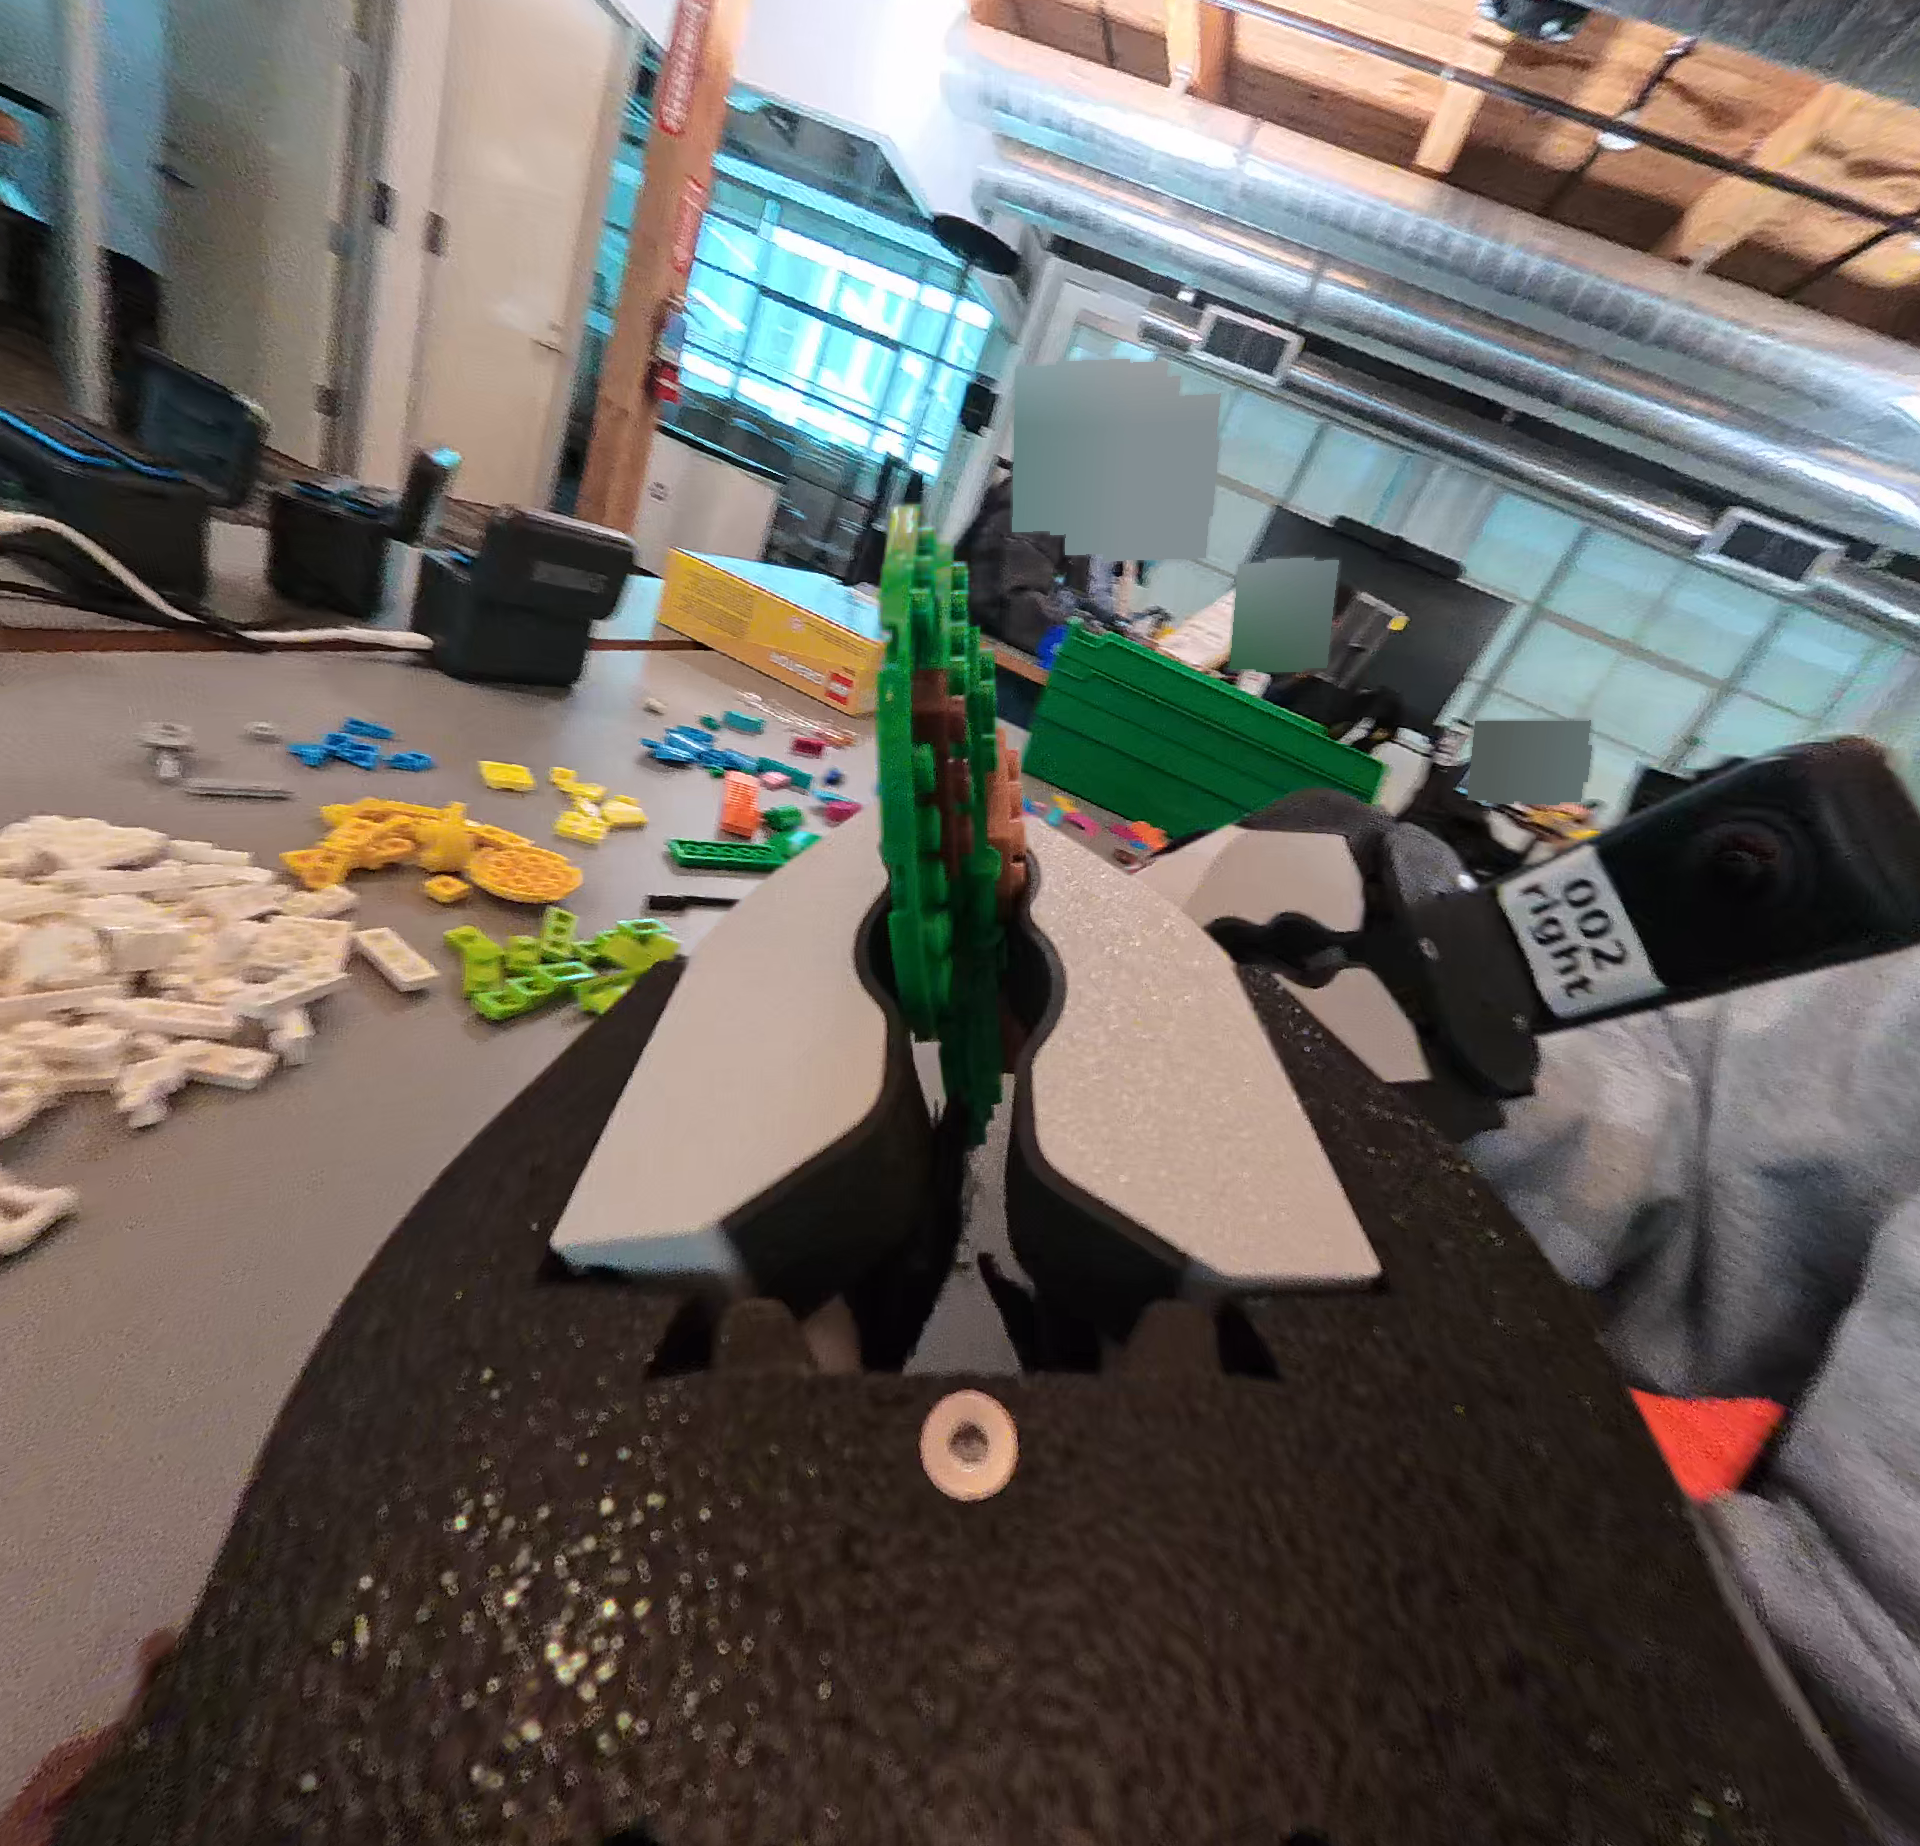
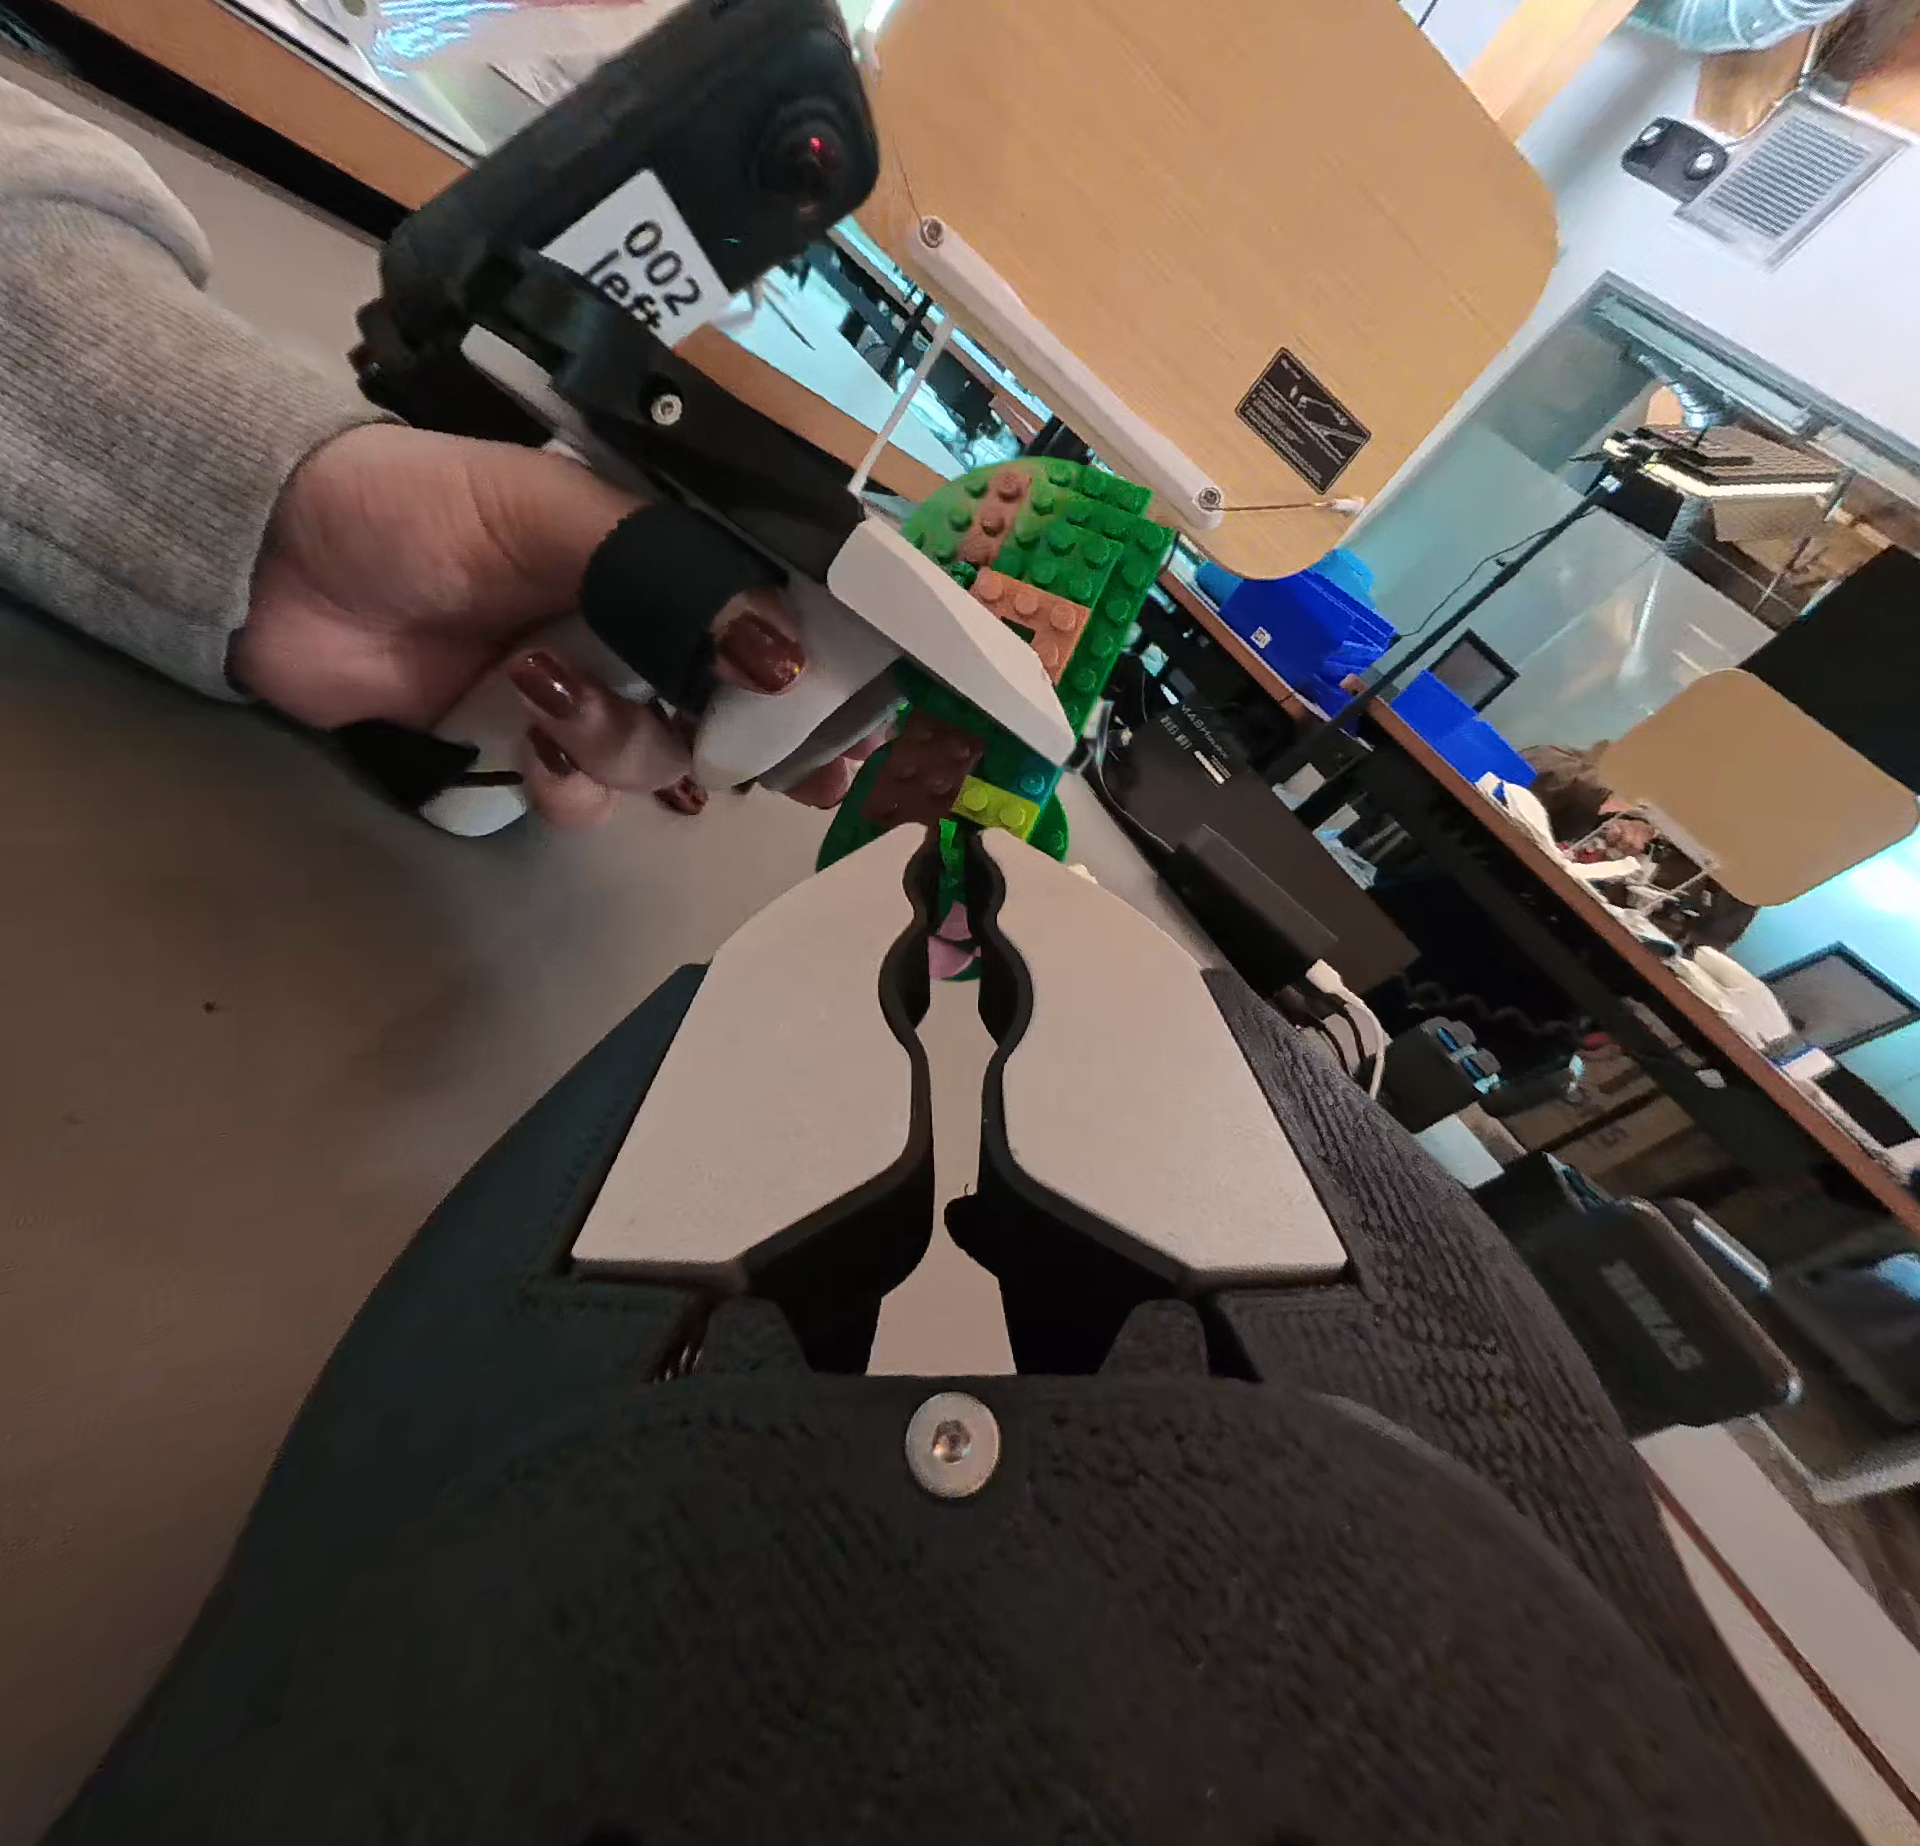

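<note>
Left gripper (image 1: 951, 949) pinches a green brick plate (image 1: 930, 809) edge-on, its long axis running from six to twelve o'clock above the grey table (image 1: 343, 1204). Right gripper (image 2: 951, 866) sits just beneath that plate's lower edge, fingers nearly together on a small green and pink piece (image 2: 953, 923). Loose bricks (image 1: 520, 851) lie at ten o'clock.

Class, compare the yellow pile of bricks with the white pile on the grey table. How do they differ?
The white pile is larger and lies nearer the camera at the left edge; the yellow pile is smaller and farther along the table. The yellow pile includes a round grid-patterned disc; the white one shows mostly rectangular pieces. Both are loose bricks sorted by colour.
</note>
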Motion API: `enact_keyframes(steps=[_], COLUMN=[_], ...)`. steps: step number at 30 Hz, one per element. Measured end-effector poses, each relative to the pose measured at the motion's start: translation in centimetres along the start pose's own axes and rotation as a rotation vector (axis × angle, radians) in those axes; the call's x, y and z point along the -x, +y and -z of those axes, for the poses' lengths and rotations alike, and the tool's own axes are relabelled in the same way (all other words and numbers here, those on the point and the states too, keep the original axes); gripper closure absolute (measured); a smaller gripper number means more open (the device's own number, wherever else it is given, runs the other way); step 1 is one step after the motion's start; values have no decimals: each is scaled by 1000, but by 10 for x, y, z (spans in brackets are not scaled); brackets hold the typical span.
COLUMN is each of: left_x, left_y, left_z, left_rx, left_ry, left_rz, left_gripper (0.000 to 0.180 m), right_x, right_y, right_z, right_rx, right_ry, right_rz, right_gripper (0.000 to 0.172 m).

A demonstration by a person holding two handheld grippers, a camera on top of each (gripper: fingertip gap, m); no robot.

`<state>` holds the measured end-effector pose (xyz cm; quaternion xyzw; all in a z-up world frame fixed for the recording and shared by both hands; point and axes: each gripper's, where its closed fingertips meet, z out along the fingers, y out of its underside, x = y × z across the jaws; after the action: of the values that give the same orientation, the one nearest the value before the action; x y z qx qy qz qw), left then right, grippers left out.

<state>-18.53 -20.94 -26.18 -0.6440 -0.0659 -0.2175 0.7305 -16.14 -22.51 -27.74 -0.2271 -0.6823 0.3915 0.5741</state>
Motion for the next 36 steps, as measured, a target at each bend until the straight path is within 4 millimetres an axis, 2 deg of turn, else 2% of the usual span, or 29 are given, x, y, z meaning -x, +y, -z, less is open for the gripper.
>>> enact_keyframes(steps=[4, 6, 9, 11, 13, 15, 18, 20, 22, 24, 26, 29, 33, 36], left_x=[12, 10, -17, -37, -52, -59, -58, -55, -51, -49, -47, -44, -42, -42], left_y=[-12, -14, -8, -1, 6, 10, 7, 4, 2, 0, -1, -2, -3, -3], left_z=[15, 22, 24, 21, 15, 12, 14, 16, 18, 19, 19, 20, 20, 20], left_rx=[-87, -115, -101, -83, -70, -63, -83, -97, -108, -112, -118, -122, -126, -127], left_ry=[-220, -289, -244, -196, -147, -115, -104, -114, -124, -133, -143, -152, -155, -152], left_rz=[-128, -186, -318, -418, -470, -477, -446, -422, -405, -400, -407, -396, -379, -384], left_gripper=[167, 166, 166, 166, 166, 166, 166, 167, 167, 167, 167, 167, 166, 167], right_x=[-11, -21, -43, -56, -59, -43, -17, -8, 9, 26, 36, 43, 45, 34], right_y=[-2, -1, 8, 17, 24, 23, 13, 7, 13, 26, 35, 44, 45, 40], right_z=[6, 9, 12, 4, -18, -53, -114, -157, -191, -215, -229, -240, -241, -237], right_rx=[-40, -46, -28, -7, 17, 28, 47, 50, 131, 232, 286, 335, 338, 303], right_ry=[40, 78, 137, 113, -11, -239, -515, -583, -686, -772, -809, -819, -800, -740], right_rz=[21, 49, 37, -6, -56, -51, -55, -29, -13, -7, 15, 41, 32, 0], right_gripper=[169, 168, 169, 169, 169, 168, 168, 169, 168, 168, 168, 168, 155, 153])
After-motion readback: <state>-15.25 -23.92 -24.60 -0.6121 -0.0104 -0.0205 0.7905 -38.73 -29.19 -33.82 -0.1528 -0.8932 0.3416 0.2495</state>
